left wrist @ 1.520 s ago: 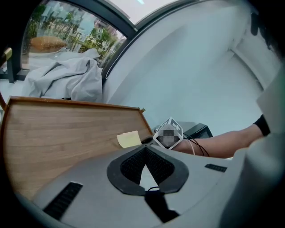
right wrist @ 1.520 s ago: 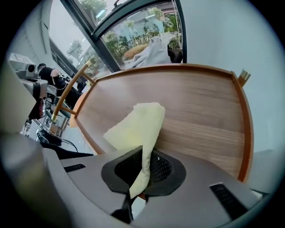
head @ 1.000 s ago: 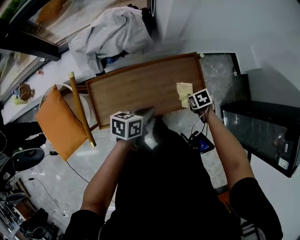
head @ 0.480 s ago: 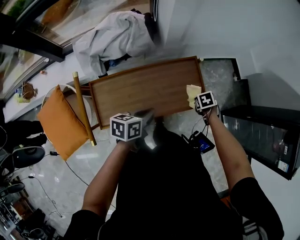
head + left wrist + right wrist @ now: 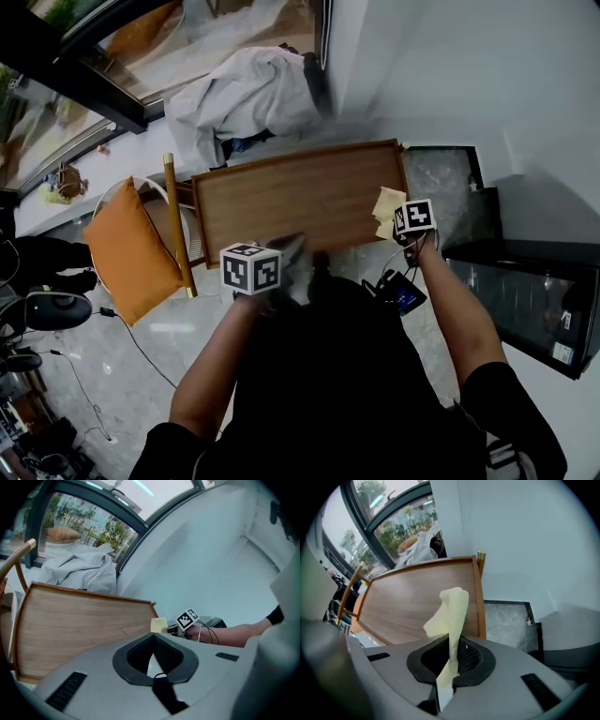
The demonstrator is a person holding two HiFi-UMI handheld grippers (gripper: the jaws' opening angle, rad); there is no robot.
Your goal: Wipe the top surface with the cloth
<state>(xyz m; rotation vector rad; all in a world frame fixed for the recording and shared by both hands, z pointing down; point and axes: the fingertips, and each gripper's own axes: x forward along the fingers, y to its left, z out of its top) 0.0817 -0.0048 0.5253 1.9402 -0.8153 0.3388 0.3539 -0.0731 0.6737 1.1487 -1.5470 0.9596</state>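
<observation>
A wooden table top [image 5: 291,197] with a raised rim lies ahead of me. My right gripper [image 5: 398,225] is shut on a pale yellow cloth [image 5: 386,212], held at the table's right front corner. In the right gripper view the cloth [image 5: 449,616] rises limp from between the shut jaws, over the table top [image 5: 412,597]. My left gripper [image 5: 286,258] hovers at the table's near edge, shut with nothing in it. The left gripper view shows the table top [image 5: 75,620], the cloth [image 5: 158,624] and the right gripper [image 5: 176,629] at the far right corner.
A white garment heap [image 5: 248,94] lies behind the table. A chair with an orange cushion [image 5: 127,248] stands at the left. A dark glass cabinet [image 5: 525,291] and a grey stone slab [image 5: 436,187] are at the right, with a white wall [image 5: 450,66] behind. Cables [image 5: 394,281] lie on the floor.
The right gripper has carried the cloth rightward and nearer, from over the table's right part to its right front corner. The left gripper has stayed put.
</observation>
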